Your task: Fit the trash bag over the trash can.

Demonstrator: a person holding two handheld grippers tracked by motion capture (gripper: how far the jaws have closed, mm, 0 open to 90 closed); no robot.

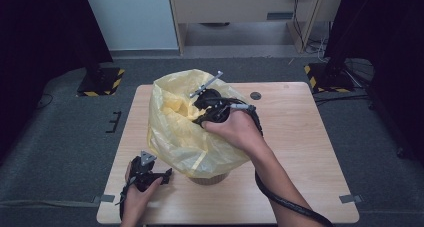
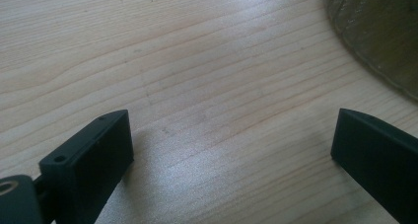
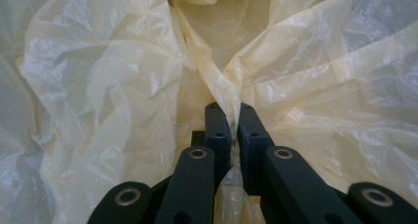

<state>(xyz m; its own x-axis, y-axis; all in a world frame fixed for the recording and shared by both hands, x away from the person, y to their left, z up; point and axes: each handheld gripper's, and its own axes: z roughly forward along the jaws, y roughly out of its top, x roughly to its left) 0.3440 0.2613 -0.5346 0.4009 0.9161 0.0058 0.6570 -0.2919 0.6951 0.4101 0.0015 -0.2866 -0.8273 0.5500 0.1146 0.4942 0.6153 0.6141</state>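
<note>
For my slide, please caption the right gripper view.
Right hand-held gripper shut on a fold of the yellow plastic bag.

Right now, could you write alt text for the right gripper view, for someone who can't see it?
Two black fingers of the right gripper are pinched shut on a fold of thin, crinkled yellow plastic bag. The bag's wrinkled film spreads across the picture behind and around them.

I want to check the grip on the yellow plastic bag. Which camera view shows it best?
The right gripper view: the right gripper pinches a fold of the yellow plastic bag. The high view shows the whole bag over a basket. The left gripper view shows the basket, not the bag.
</note>
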